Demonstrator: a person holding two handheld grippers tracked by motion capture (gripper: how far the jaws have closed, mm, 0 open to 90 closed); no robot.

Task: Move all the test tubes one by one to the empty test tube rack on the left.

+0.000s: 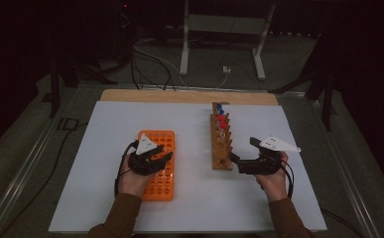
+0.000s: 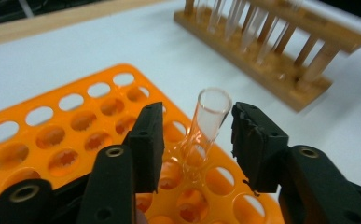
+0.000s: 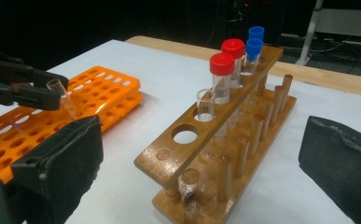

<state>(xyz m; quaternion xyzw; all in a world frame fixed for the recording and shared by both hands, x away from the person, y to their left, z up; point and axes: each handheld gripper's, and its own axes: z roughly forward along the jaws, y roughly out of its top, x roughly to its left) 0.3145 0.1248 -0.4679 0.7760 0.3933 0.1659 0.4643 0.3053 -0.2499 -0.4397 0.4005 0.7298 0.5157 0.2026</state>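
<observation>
your left gripper [image 2: 194, 140] sits over the orange rack [image 2: 52, 135] with its jaws apart on either side of a clear test tube [image 2: 206, 126]; the tube stands tilted in one of the rack's holes near the edge, open mouth up, and neither pad touches it; your right gripper [image 3: 206, 163] hovers just beside the near end of the wooden rack [image 3: 215, 140], jaws wide apart with nothing between them but that rack's end; the wooden rack holds two red-capped tubes [image 3: 222, 77], two blue-capped tubes [image 3: 254, 49] and one uncapped tube [image 3: 205, 105] in a row; both racks rest on the white table [image 1: 105, 124], the orange one to the left, well apart from the wooden one.
</observation>
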